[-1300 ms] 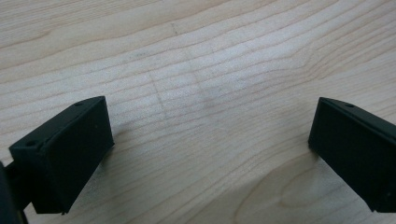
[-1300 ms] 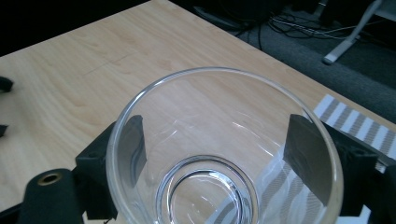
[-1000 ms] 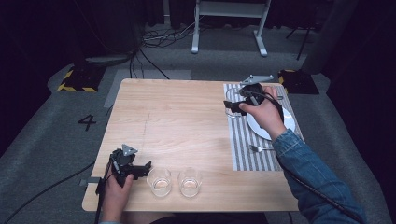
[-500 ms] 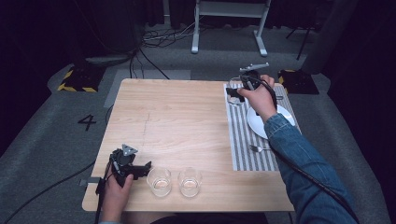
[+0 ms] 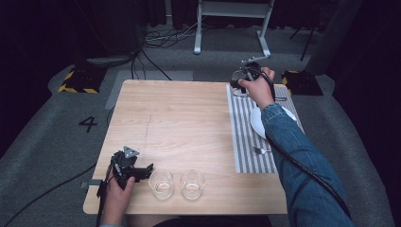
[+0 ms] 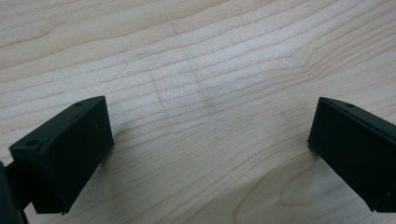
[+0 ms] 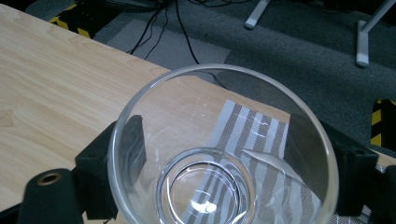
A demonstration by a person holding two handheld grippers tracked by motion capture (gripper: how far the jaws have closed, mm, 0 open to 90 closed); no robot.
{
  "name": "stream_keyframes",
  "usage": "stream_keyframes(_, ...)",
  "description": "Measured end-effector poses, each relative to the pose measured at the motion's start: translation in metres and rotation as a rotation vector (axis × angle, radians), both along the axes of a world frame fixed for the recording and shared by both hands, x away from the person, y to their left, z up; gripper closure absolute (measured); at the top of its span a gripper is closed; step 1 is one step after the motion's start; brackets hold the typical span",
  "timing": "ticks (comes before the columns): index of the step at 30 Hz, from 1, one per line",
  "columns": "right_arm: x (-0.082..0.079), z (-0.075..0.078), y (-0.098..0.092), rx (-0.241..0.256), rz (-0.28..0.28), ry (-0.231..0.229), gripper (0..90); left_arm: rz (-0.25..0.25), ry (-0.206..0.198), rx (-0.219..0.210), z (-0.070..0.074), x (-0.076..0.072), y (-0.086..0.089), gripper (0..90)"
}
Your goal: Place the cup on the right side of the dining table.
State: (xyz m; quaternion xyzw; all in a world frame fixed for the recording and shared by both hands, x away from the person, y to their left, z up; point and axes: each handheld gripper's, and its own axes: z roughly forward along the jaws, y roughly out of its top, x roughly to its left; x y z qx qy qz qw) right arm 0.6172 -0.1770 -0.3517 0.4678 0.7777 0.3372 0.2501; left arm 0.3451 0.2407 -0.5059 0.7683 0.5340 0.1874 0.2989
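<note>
Right tongs (image 7: 233,154) clamp glass (image 7: 224,144) over striped placemat (image 5: 248,137).

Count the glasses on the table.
3: two glasses at the near edge beside the left tongs, one glass in the right tongs over the mat's far end.

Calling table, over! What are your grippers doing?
Right gripper shut on glass over striped mat's far corner. Left gripper open, idle. Nothing in the way.
</note>
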Motion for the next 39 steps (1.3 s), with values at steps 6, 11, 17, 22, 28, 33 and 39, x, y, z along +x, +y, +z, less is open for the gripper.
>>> stream_keyframes(6,0.016,-0.008,-0.006,0.012,-0.033,0.018,18.6,0.0,0.0,0.0,0.0,0.0,0.0,0.0)
stream_keyframes(11,0.026,-0.017,-0.013,0.005,-0.064,0.03,18.6,0.001,0.0,0.0,0.0,0.0,0.0,0.0)
stream_keyframes(17,0.035,-0.03,-0.019,-0.003,-0.085,0.042,18.6,0.0,0.0,0.0,0.0,0.0,0.0,0.0)
stream_keyframes(22,0.039,-0.043,-0.018,-0.023,-0.08,0.052,18.5,0.0,0.0,0.0,0.0,0.0,0.0,0.0)
stream_keyframes(28,0.042,-0.057,-0.018,-0.052,-0.067,0.058,18.5,0.0,0.0,0.0,0.0,0.0,0.0,0.0)
stream_keyframes(33,0.043,-0.071,-0.019,-0.049,-0.078,0.09,18.5,0.0,0.001,0.0,0.0,0.0,0.0,0.0)
stream_keyframes(39,0.043,-0.081,-0.024,-0.043,-0.084,0.108,18.5,0.0,0.0,0.0,0.0,0.0,0.0,0.0)
